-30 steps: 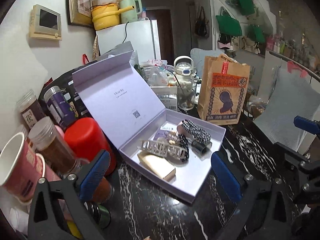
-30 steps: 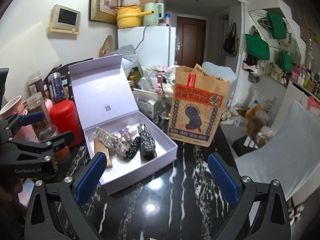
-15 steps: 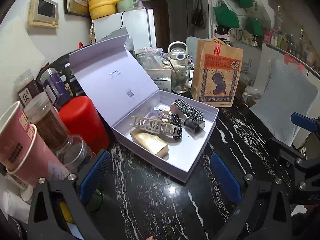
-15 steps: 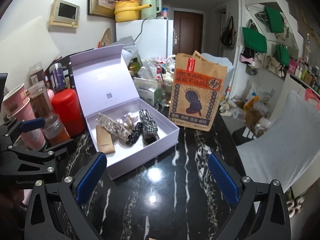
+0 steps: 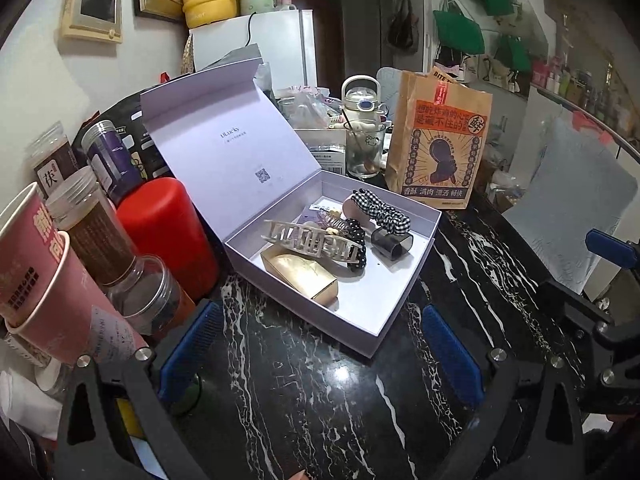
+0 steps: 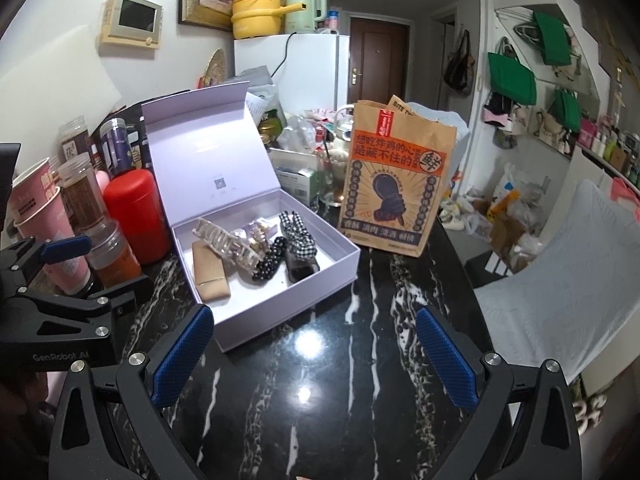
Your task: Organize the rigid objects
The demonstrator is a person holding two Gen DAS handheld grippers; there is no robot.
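In front of box: your left gripper and your right gripper both hang over the black marble-pattern table, on the near side of the pale lilac cardboard box with its hinged lid standing open.
Change: compared with one second ago, both cameras have pulled back and risen a little from the box; more bare table shows before its near wall, and the tall pink paper cup left of the box fills more of the left view.
Left gripper: spread wide, nothing between the blue pads.
Right gripper: also spread wide and empty.
Inside box: the cream openwork plastic claw clip lies across the flat gold-coloured case; behind it sit the black polka-dot clip, the black-and-white gingham bow clip and the small dark translucent clip.
Beside box: the red cylindrical canister stands left of it; the brown printed paper bag stands behind its right corner.
Meaning: you seem to have finished placing; no loose rigid item shows on the table near the box. Probably closing the lid is left.
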